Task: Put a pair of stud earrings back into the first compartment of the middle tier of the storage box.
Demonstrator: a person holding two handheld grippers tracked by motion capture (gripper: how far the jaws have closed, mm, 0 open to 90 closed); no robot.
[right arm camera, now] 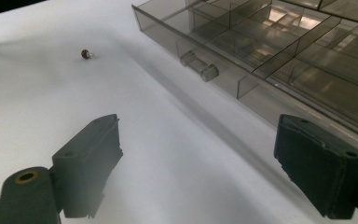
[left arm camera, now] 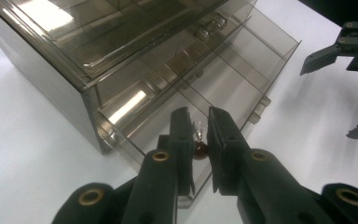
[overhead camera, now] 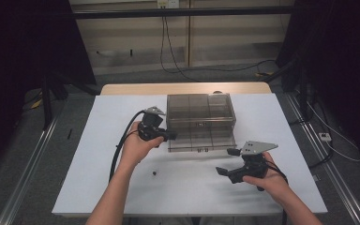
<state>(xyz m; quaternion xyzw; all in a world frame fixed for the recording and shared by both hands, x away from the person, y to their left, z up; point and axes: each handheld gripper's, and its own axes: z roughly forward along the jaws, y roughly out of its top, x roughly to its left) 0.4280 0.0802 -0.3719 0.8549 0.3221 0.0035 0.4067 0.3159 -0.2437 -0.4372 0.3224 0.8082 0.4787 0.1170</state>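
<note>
Firstly, item one: white table (overhead camera: 98, 187), bearing everything listed below.

Item two: smoke-tinted clear drawer cabinet (overhead camera: 200, 110), at twelve o'clock from the table's centre. Its lower drawer (overhead camera: 201, 139) is pulled out toward six o'clock; dividers split it into compartments, and a clear handle (right arm camera: 199, 65) sits on its front wall.

Item three: left gripper (left arm camera: 199, 140), held in the person's left hand (overhead camera: 138, 145), at nine o'clock of the open drawer. Jaws nearly closed, pinching a small brown bead with a clear glassy tip (left arm camera: 199, 148) above the drawer's nearest corner compartment (the bead sits between the jaw pads, clear of the drawer floor as far as can be told).

Item four: right gripper (overhead camera: 228, 161), in the right hand (overhead camera: 272, 180), at five o'clock of the drawer, just off its front corner. Jaws spread wide, nothing between them.

Item five: second small brown bead (overhead camera: 155, 173), loose on the table at seven o'clock of the drawer, well apart from both grippers.
</note>
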